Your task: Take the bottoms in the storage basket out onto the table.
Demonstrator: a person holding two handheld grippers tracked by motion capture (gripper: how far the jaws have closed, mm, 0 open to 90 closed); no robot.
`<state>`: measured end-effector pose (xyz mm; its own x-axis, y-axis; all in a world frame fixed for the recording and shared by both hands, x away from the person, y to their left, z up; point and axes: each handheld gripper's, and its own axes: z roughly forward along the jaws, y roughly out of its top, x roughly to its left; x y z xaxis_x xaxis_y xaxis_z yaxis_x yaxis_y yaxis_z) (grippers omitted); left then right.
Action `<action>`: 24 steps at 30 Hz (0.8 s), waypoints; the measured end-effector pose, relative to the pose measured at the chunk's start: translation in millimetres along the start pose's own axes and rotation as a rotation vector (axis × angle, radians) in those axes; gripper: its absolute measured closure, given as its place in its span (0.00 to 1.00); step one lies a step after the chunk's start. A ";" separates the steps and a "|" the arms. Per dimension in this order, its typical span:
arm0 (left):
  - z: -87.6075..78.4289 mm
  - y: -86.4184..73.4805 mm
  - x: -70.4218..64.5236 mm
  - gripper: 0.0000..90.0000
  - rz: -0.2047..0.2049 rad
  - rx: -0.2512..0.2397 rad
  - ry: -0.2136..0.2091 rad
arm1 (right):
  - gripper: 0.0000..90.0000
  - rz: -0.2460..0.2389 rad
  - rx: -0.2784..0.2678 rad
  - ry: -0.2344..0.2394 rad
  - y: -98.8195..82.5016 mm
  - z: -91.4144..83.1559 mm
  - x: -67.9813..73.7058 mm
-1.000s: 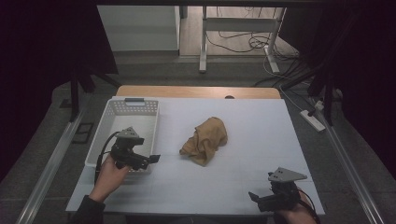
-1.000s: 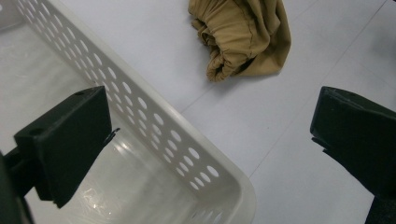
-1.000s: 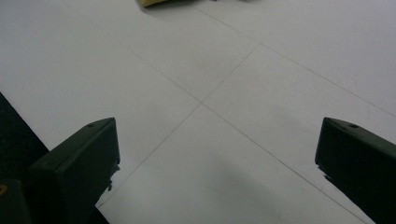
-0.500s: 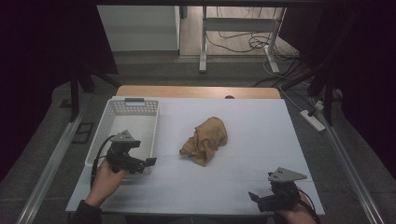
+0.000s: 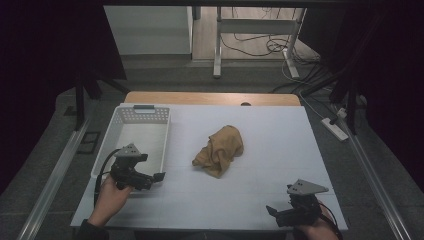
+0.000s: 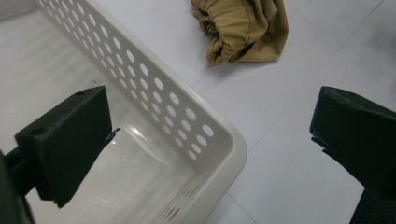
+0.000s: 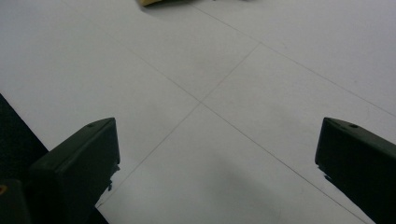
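While the left tool hangs over the near right corner of the basket with its jaws spread wide and nothing between them, the cloth lies crumpled in the middle of the tabletop, well apart from both tools. The right tool sits low at the near edge, likewise released and empty.

My worry is that corner — one jaw is over the basket floor, the other outside the wall, so a careless sweep toward the cloth could catch the rim and drag or tip the basket. A shallow pinch might also lift only a loose fold.

Against the earlier pictures, the left hand has drawn back toward the person and the near corner; cloth, basket and right tool lie as before.
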<state>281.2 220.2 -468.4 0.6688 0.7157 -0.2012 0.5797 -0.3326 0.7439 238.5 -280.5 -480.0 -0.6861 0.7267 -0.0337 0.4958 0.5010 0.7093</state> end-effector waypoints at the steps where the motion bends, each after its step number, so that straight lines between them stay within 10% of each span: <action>1: -0.4 -0.4 -0.1 0.00 0.000 0.000 0.000 | 0.00 0.000 0.000 0.000 0.0 0.0 -0.1; 24: -13.0 -14.4 -3.2 0.00 -0.009 -0.022 0.006 | 0.00 0.000 0.002 -0.001 0.1 0.3 0.0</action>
<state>264.7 230.7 -470.2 0.6605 0.7225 -0.2044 0.5753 -0.3120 0.7561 238.7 -280.3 -480.2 -0.6860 0.7268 -0.0342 0.4965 0.5020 0.7081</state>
